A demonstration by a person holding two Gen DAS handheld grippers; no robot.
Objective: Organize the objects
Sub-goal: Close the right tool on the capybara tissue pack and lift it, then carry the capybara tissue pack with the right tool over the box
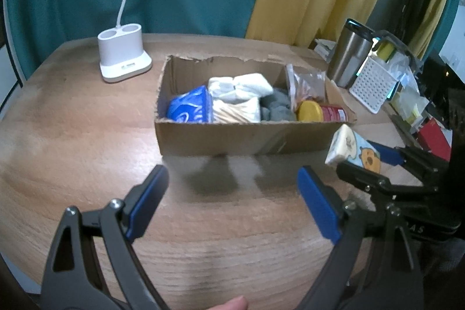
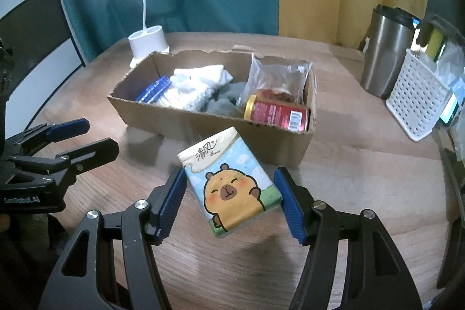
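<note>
An open cardboard box [image 1: 232, 135] [image 2: 180, 121] stands mid-table. It holds a blue packet [image 1: 189, 106], white cloths [image 1: 238, 86], a grey cloth [image 1: 276, 106], a clear bag [image 2: 276, 77] and a red can with a yellow lid [image 2: 276, 112]. My right gripper [image 2: 231, 199] is shut on a tissue pack with a capybara picture [image 2: 229, 185] [image 1: 353, 150] and holds it above the table, in front of the box. My left gripper [image 1: 232, 193] is open and empty, in front of the box.
A white lamp base [image 1: 123, 57] [image 2: 149, 44] stands behind the box at the left. A steel tumbler [image 2: 386, 54] and a white perforated basket [image 2: 418, 100] stand at the right. Teal and yellow curtains hang behind the wooden table [image 1: 72, 135].
</note>
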